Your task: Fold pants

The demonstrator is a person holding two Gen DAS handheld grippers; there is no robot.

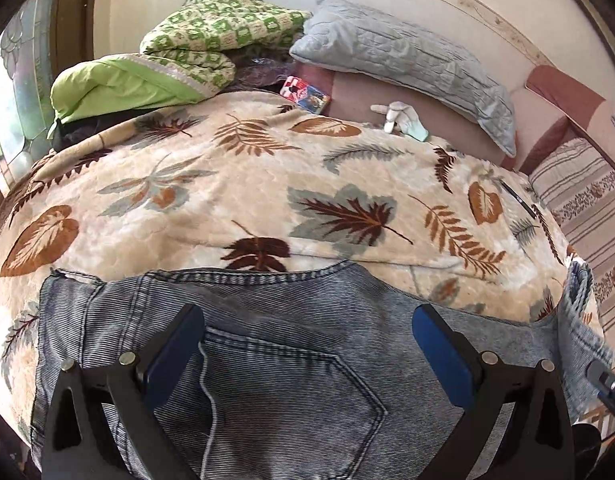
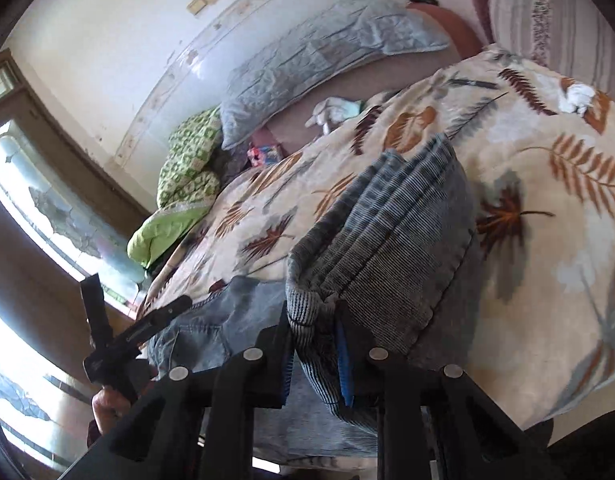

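Observation:
Light blue denim pants (image 1: 275, 344) lie on a leaf-patterned blanket (image 1: 247, 200) on the bed, back pocket up. My left gripper (image 1: 307, 332) is open just above the seat of the pants, its blue pads (image 1: 439, 356) wide apart and empty. In the right wrist view my right gripper (image 2: 315, 356) is shut on a bunched fold of the pants' legs (image 2: 387, 240), lifted over the blanket (image 2: 547, 168). The rest of the pants (image 2: 211, 332) lies flat to the left, with the left gripper (image 2: 119, 336) above it.
A grey quilted pillow (image 1: 407, 60), a green patterned quilt (image 1: 211, 40), a green cloth (image 1: 119, 84), a colourful packet (image 1: 305, 94) and white gloves (image 1: 399, 118) lie at the bed's far side. A striped cover (image 1: 587, 208) is at right. A window (image 2: 47, 208) is at left.

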